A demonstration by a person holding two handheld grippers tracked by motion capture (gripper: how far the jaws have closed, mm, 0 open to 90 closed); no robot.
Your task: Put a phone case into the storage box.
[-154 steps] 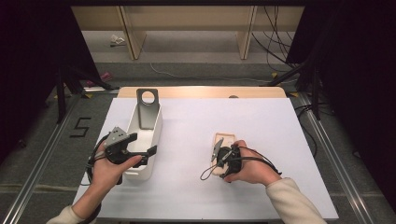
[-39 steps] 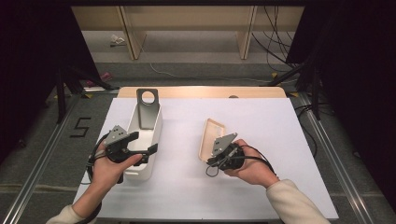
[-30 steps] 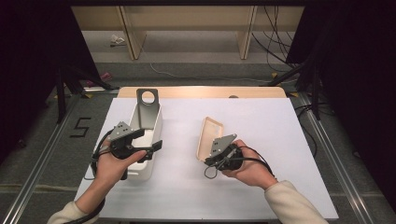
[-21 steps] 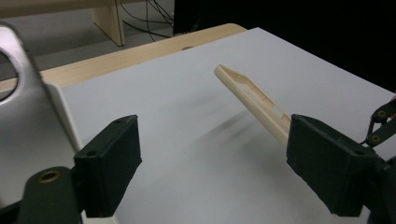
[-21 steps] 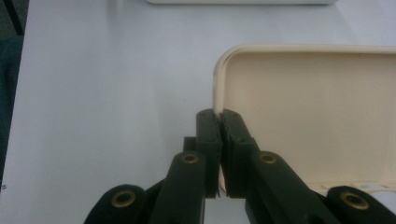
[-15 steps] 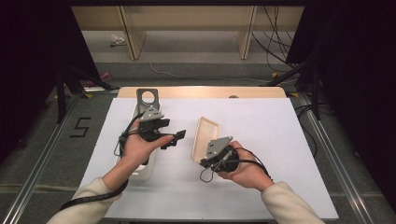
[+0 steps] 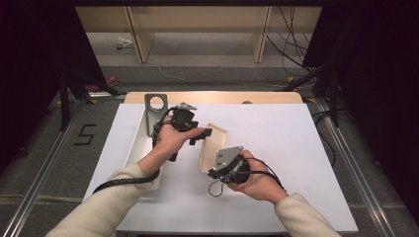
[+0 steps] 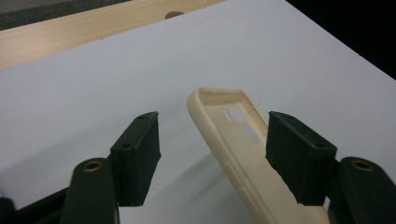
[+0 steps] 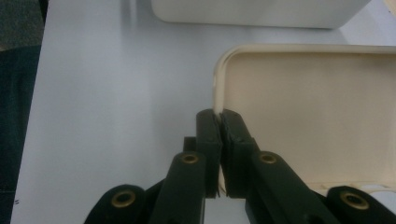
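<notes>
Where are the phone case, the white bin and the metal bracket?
phone case point(image 8: 219, 122), left gripper view, its side wall.
white bin point(image 7: 140, 149), high view, its left wall.
metal bracket point(image 7: 148, 102), high view, rim beside its hole.

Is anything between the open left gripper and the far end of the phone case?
Nothing visible. The left gripper is open, and the phone case rises tilted between its jaws with only bare white table around it. The right gripper is shut on the case's rim at the other end.
</notes>
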